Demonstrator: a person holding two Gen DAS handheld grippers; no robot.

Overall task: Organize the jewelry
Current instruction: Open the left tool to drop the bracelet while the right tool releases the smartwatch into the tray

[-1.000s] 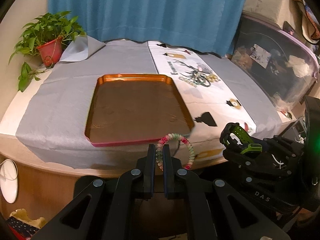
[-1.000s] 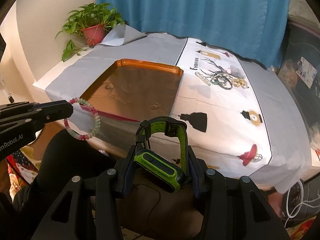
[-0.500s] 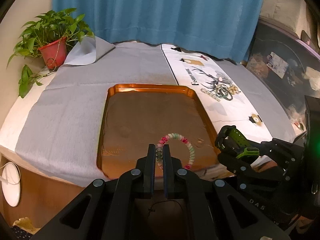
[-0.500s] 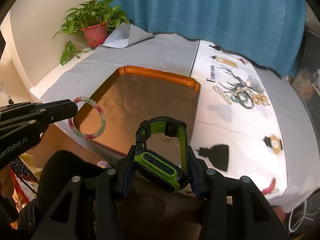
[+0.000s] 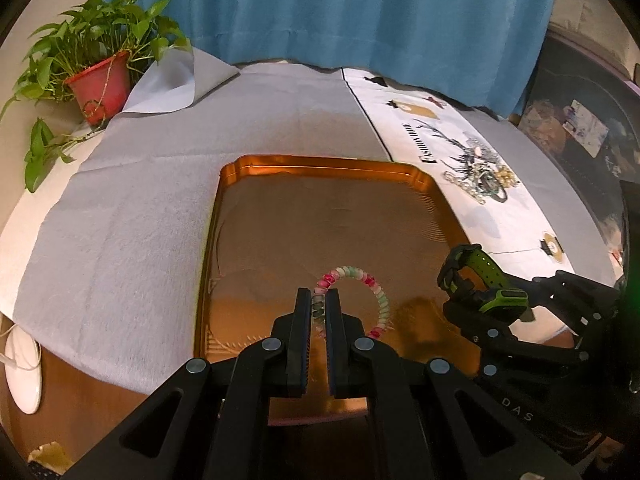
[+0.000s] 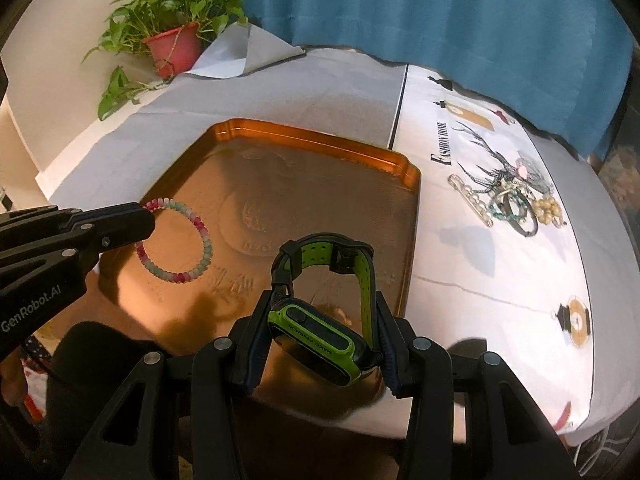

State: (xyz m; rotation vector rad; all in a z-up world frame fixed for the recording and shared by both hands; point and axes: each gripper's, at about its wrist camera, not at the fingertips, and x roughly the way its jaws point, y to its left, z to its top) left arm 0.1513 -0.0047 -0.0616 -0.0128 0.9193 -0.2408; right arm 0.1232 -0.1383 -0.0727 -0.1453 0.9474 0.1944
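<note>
The left gripper (image 5: 319, 304) is clamped nearly closed on a pink, white and pale-green beaded bracelet (image 5: 360, 298), pinching one side of the loop so the rest hangs free beyond the tips, above the near part of a rectangular copper-orange metal tray (image 5: 320, 164). In the right wrist view the same bracelet (image 6: 176, 242) dangles off the left gripper (image 6: 150, 216) over the tray's (image 6: 312, 136) near-left area; whether the lowest beads touch the tray floor is hard to say from here.

The right gripper (image 6: 320, 320) grips a black and lime-green sports watch (image 6: 320, 328), its fingers set wide against the two sides of the case, strap looping up ahead. It sits over the tray's near-right edge. From the left camera that watch (image 5: 484, 284) and the right gripper (image 5: 472, 300) show at the right.

The tray lies on a grey cloth (image 5: 132, 220) covering the table. Right of it runs a white printed runner (image 6: 492, 248) carrying a small heap of tangled jewelry (image 6: 512, 204), well apart from both grippers. At the far left stands a green leafy plant in a red pot (image 5: 100, 84); a blue curtain (image 5: 320, 12) hangs behind.
</note>
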